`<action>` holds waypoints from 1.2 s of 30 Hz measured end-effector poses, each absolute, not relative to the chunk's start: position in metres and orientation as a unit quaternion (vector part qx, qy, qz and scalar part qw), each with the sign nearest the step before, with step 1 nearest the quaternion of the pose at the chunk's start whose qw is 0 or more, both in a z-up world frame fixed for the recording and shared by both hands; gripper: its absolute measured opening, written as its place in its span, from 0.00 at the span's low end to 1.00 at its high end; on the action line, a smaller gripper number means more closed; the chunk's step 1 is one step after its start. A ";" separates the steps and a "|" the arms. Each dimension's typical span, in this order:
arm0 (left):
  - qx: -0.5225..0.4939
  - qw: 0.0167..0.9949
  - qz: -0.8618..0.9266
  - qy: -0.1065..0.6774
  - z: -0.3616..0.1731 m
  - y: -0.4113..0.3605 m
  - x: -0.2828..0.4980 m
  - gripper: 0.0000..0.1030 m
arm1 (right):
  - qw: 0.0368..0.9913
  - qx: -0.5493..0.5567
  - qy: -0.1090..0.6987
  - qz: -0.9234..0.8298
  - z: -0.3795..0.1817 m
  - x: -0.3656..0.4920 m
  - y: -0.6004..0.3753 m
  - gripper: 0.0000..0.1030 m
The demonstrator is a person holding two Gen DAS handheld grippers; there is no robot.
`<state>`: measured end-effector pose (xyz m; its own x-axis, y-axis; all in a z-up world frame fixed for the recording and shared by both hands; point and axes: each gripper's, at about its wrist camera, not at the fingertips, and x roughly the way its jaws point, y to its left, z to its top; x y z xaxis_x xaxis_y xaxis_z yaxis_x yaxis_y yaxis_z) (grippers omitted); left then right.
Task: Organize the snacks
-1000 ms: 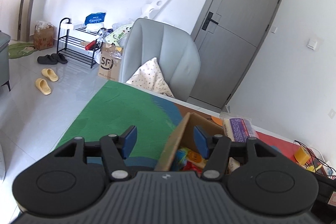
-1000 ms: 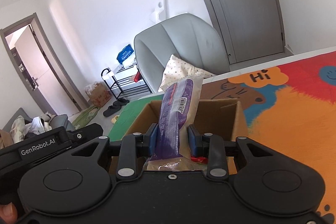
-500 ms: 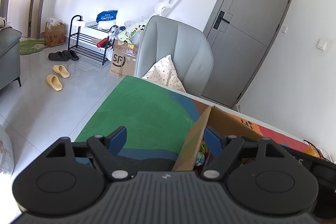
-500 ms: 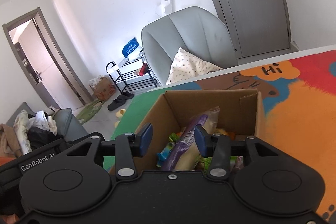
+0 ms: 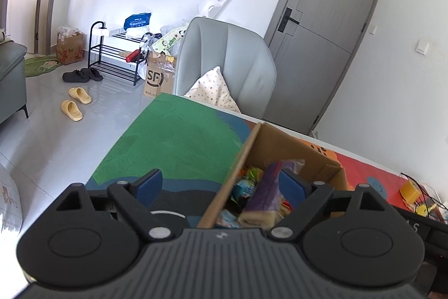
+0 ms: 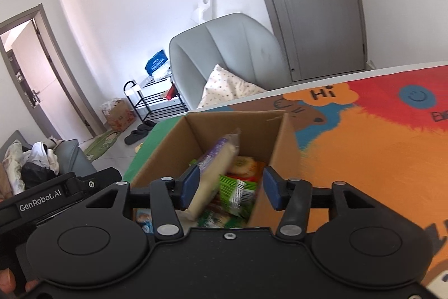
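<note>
The purple-wrapped snack pack (image 6: 221,159) is now lying tilted inside the open cardboard box (image 6: 282,142), leaning on the other packets, a green snack packet (image 6: 238,189) just beside it; a second ago it was standing upright, pinched between the right gripper's jaws above the box. The right gripper (image 6: 228,188) is hovering over the near edge of the box with its jaws opening; the pack is sitting in the gap, close against the left pad, and the pads are no longer clamping it. In the left wrist view the same pack (image 5: 268,192) is showing inside the box (image 5: 294,147), where earlier only the packets beneath were visible. The left gripper (image 5: 221,184) is straddling the box's left wall, one pad outside over the table and one inside, its jaws opening much wider than a second ago and gripping nothing. The box is resting on the table's colourful mat (image 6: 364,159), green on its left side (image 5: 179,136). Beyond the table a grey armchair (image 5: 226,58) is holding a spotted cushion (image 5: 212,88), with a grey door (image 5: 324,27) behind.
</note>
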<state>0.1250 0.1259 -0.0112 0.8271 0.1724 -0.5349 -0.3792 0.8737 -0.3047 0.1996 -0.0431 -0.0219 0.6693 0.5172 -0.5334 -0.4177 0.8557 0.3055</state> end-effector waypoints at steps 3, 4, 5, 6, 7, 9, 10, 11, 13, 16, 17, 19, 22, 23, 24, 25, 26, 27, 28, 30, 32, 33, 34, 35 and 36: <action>-0.194 0.936 0.140 0.259 -0.010 0.116 0.123 0.88 | 0.914 0.078 0.310 0.250 -0.019 0.193 -0.055 0.54; -0.189 0.937 0.136 0.260 -0.009 0.112 0.123 0.89 | 0.915 0.079 0.308 0.248 -0.019 0.191 -0.058 0.56; -0.183 0.938 0.133 0.262 -0.009 0.108 0.123 0.89 | 0.917 0.079 0.306 0.245 -0.018 0.189 -0.063 0.56; -0.177 0.940 0.129 0.263 -0.008 0.104 0.122 0.89 | 0.918 0.079 0.304 0.242 -0.018 0.187 -0.066 0.58; -0.171 0.941 0.125 0.264 -0.008 0.100 0.122 0.89 | 0.919 0.079 0.303 0.239 -0.017 0.186 -0.070 0.58; -0.160 0.943 0.121 0.267 -0.006 0.093 0.121 0.89 | 0.921 0.080 0.300 0.234 -0.016 0.182 -0.078 0.60; -0.156 0.943 0.118 0.268 -0.006 0.091 0.121 0.89 | 0.922 0.081 0.299 0.231 -0.016 0.181 -0.082 0.61; -0.152 0.944 0.116 0.269 -0.006 0.087 0.121 0.89 | 0.924 0.080 0.297 0.227 -0.015 0.179 -0.085 0.61; -0.145 0.945 0.112 0.271 -0.004 0.082 0.121 0.90 | 0.928 0.078 0.291 0.221 -0.013 0.175 -0.092 0.67; -0.131 0.948 0.099 0.272 -0.002 0.074 0.119 0.90 | 0.933 0.077 0.280 0.211 -0.009 0.168 -0.103 0.73; -0.125 0.949 0.097 0.273 -0.001 0.071 0.118 0.90 | 0.935 0.077 0.278 0.208 -0.008 0.166 -0.107 0.74; -0.118 0.951 0.093 0.272 0.000 0.064 0.115 0.90 | 0.937 0.074 0.274 0.204 -0.007 0.161 -0.113 0.76; -0.107 0.952 0.086 0.272 0.002 0.054 0.111 0.93 | 0.941 0.068 0.268 0.197 -0.006 0.152 -0.121 0.82; -0.103 0.953 0.084 0.271 0.002 0.051 0.109 0.94 | 0.942 0.067 0.265 0.194 -0.005 0.149 -0.124 0.83; -0.098 0.954 0.081 0.270 0.003 0.048 0.107 0.94 | 0.943 0.067 0.263 0.191 -0.005 0.147 -0.126 0.86; -0.092 0.956 0.079 0.269 0.003 0.044 0.105 0.95 | 0.944 0.066 0.261 0.189 -0.004 0.144 -0.129 0.89; -0.086 0.956 0.078 0.269 0.004 0.041 0.104 0.95 | 0.946 0.065 0.259 0.186 -0.003 0.142 -0.132 0.91; -0.081 0.956 0.076 0.270 0.005 0.039 0.104 0.96 | 0.947 0.064 0.257 0.183 -0.003 0.139 -0.135 0.94; -0.078 0.957 0.073 0.271 0.005 0.037 0.102 0.96 | 0.948 0.063 0.255 0.180 -0.002 0.136 -0.138 0.96; -0.072 0.958 0.067 0.271 0.007 0.032 0.099 0.96 | 0.951 0.059 0.248 0.175 0.000 0.132 -0.144 0.99; -0.067 0.958 0.065 0.271 0.008 0.029 0.096 0.97 | 0.956 0.053 0.240 0.161 0.002 0.127 -0.150 1.00; -0.065 0.959 0.062 0.270 0.009 0.027 0.094 0.97 | 0.957 0.053 0.240 0.157 0.002 0.125 -0.152 1.00; -0.061 0.959 0.058 0.269 0.010 0.026 0.091 0.97 | 0.957 0.054 0.240 0.156 0.003 0.123 -0.155 1.00; -0.056 0.960 0.057 0.269 0.010 0.023 0.089 0.98 | 0.956 0.055 0.241 0.157 0.003 0.122 -0.157 1.00; -0.050 0.960 0.056 0.269 0.011 0.021 0.087 0.98 | 0.956 0.054 0.241 0.157 0.004 0.119 -0.159 1.00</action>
<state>0.0874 0.0213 0.0113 0.8494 0.0813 -0.5214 -0.1354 0.9885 -0.0666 0.1194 -0.1590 0.0041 0.8341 0.3270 -0.4443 -0.2744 0.9446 0.1801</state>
